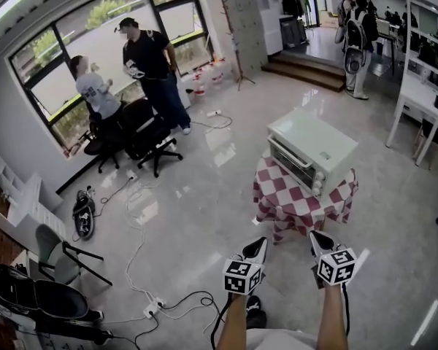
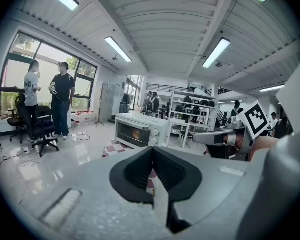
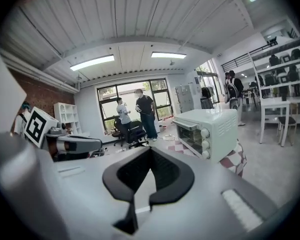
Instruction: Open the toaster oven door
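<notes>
The toaster oven [image 1: 312,152] is pale green-white. Its glass door is closed and there are three knobs beside the door. It stands on a small counter [image 1: 276,195] with a red-and-white checked cloth, ahead of both grippers and well apart from them. The left hand-held gripper [image 1: 257,248] has its jaws together and holds nothing. The right hand-held gripper [image 1: 319,240] is also closed and touches nothing.
</notes>
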Available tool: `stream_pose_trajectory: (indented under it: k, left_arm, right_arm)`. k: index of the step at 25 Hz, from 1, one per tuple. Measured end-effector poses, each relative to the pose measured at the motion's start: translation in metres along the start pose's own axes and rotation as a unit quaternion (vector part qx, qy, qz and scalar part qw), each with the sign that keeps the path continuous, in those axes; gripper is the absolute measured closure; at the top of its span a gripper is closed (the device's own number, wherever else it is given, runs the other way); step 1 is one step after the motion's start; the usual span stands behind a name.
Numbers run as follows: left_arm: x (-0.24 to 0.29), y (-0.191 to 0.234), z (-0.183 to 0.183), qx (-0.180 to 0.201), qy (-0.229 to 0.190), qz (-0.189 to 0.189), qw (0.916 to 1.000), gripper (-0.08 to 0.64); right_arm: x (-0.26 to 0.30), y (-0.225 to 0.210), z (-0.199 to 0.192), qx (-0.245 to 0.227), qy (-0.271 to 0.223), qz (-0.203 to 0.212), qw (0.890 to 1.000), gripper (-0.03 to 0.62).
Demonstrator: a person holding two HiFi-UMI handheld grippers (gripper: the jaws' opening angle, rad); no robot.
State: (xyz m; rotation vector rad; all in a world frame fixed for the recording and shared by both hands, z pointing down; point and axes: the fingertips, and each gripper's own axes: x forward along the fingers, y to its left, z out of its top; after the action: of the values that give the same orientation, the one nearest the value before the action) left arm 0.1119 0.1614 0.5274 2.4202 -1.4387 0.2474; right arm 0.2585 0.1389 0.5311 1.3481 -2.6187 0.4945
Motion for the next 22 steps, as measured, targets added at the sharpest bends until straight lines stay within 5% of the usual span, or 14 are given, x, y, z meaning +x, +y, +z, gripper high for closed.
stream_pose_trajectory:
  k: [12, 22]
  left_arm:
    - [0.051, 0.092, 0.038, -0.009, -0.023, -0.026, 0.9993, 0.557]
    - [0.060, 0.154, 0.034, 0.010, -0.005, -0.039, 0.9992, 0.555]
  right_arm:
    - [0.091, -0.003, 0.027, -0.018, -0.001, -0.040, 0.999, 0.589]
    - [0.150, 0.018, 0.013, 0.003, -0.009, -0.042, 0.999, 0.589]
